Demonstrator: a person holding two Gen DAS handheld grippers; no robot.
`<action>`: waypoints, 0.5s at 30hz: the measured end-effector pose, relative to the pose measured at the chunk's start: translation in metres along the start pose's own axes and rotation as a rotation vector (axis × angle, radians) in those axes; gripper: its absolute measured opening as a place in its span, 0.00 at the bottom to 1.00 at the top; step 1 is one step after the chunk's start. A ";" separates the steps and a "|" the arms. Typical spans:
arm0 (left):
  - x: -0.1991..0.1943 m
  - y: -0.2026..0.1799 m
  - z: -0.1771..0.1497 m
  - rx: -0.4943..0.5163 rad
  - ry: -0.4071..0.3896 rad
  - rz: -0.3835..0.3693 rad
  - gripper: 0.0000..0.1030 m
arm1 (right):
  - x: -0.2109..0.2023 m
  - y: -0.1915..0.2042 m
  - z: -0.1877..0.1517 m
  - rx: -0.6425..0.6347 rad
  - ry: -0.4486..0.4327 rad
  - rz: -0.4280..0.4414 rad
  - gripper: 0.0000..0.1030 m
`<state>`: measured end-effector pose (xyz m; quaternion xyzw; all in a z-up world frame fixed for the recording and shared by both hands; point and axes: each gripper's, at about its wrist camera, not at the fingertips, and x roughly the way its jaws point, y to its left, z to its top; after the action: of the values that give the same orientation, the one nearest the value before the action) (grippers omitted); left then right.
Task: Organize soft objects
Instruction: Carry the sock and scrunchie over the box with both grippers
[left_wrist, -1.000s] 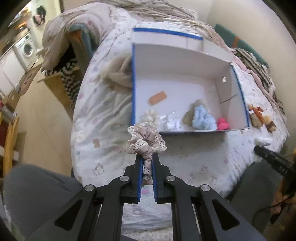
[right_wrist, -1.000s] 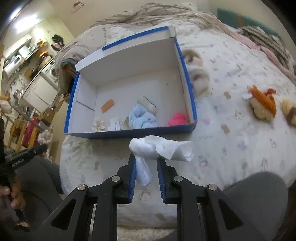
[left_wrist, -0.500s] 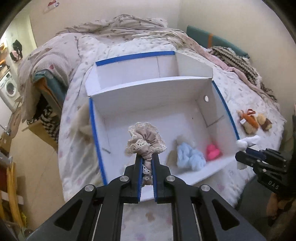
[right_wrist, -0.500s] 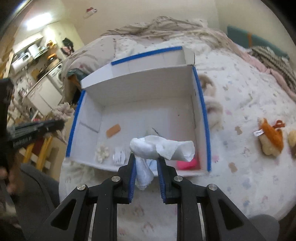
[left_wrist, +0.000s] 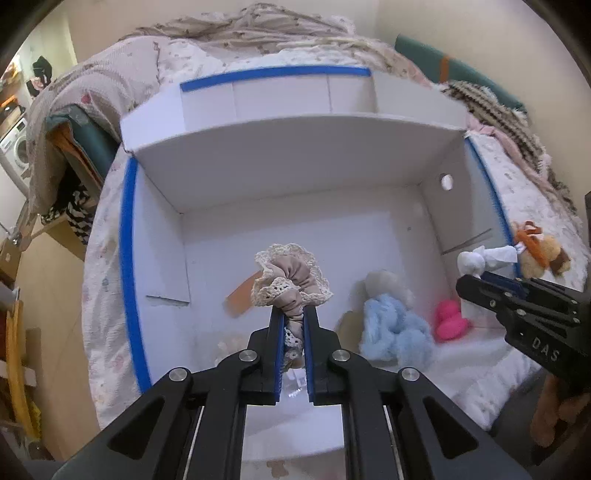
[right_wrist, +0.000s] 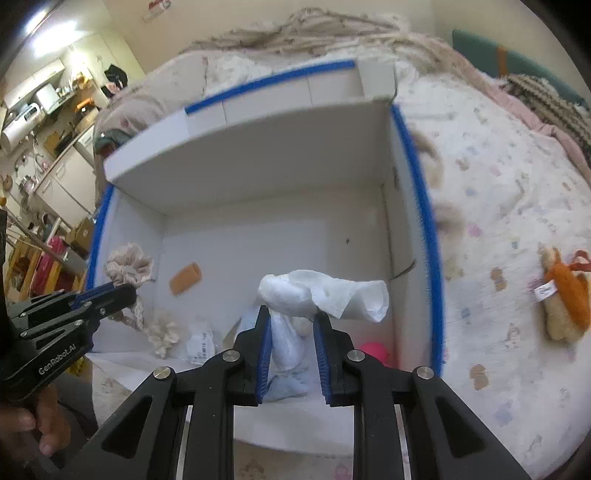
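Above an open white cardboard box with blue-taped rims (left_wrist: 127, 258) on a patterned bed (right_wrist: 498, 206): left gripper (left_wrist: 293, 317), jaws clamped on a beige lace-trimmed fabric scrunchie (left_wrist: 291, 280); right gripper (right_wrist: 293, 325), jaws pinching a rolled white cloth (right_wrist: 317, 293). Inside the box: fluffy light-blue plush (left_wrist: 391, 328), bright pink soft piece (left_wrist: 448, 319), orange rectangular tab (right_wrist: 185, 278). On the bed beside the box: orange-and-tan plush toy (right_wrist: 565, 299).

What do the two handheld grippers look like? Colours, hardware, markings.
Both are matte black, with angular cut-out arms and silver round screw heads. The left gripper and right gripper have blue ribbed pads on their fingers. White lettering on the side of each body: "GenRobot.AI" on the left, "DAS" on the right. No cables visible.
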<state>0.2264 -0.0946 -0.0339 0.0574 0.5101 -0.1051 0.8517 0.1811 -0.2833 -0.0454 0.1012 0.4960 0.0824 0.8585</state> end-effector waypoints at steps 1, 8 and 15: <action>0.006 0.000 0.000 -0.004 0.008 0.009 0.09 | 0.005 -0.001 0.000 -0.002 0.014 -0.001 0.23; 0.036 -0.002 0.000 -0.010 0.071 0.055 0.09 | 0.037 -0.006 0.003 0.006 0.128 -0.015 0.23; 0.054 0.007 -0.004 -0.039 0.110 0.100 0.09 | 0.057 -0.009 0.002 0.032 0.214 -0.028 0.23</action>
<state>0.2494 -0.0933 -0.0833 0.0719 0.5546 -0.0492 0.8275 0.2117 -0.2785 -0.0939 0.0984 0.5876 0.0729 0.7998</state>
